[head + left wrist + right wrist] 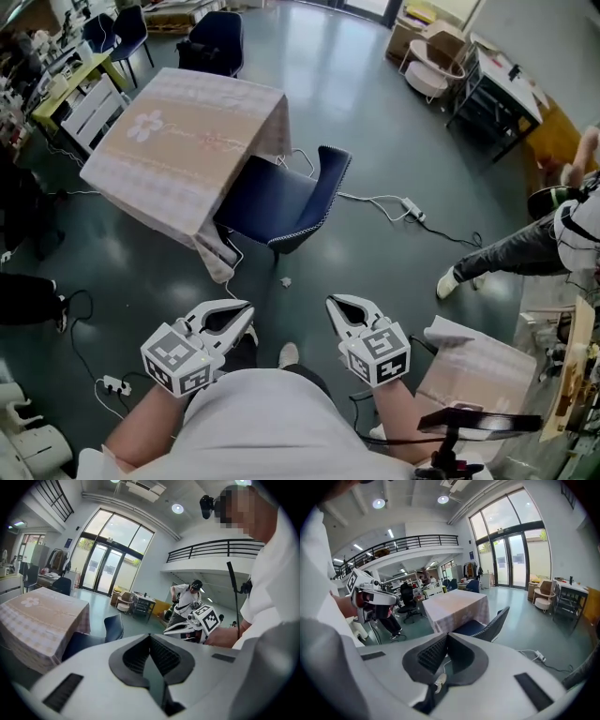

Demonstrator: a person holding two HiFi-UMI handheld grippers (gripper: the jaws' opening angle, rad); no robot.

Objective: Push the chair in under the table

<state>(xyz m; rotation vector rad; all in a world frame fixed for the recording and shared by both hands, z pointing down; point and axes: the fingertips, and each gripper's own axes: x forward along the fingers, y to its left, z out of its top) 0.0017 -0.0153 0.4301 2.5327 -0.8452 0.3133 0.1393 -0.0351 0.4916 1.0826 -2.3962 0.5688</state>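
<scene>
A dark blue chair (281, 202) stands at the near corner of a table (178, 141) covered with a pale pink cloth. Its seat reaches partly under the hanging cloth and its back (333, 178) faces me. Both grippers are held close to my body, well short of the chair. The left gripper (246, 307) has its tips together with nothing between them, and so does the right gripper (331, 303). In the left gripper view the closed left gripper (150, 635) points past the chair (114, 626). In the right gripper view the closed right gripper (447, 634) points at the chair (487, 625) and table (454, 604).
A white cable with a power strip (412, 211) runs across the floor right of the chair. Another person (525, 248) steps in at the right. A second dark chair (216, 42) stands behind the table, a white chair (94, 108) at its left. A cloth-covered box (473, 370) sits by my right arm.
</scene>
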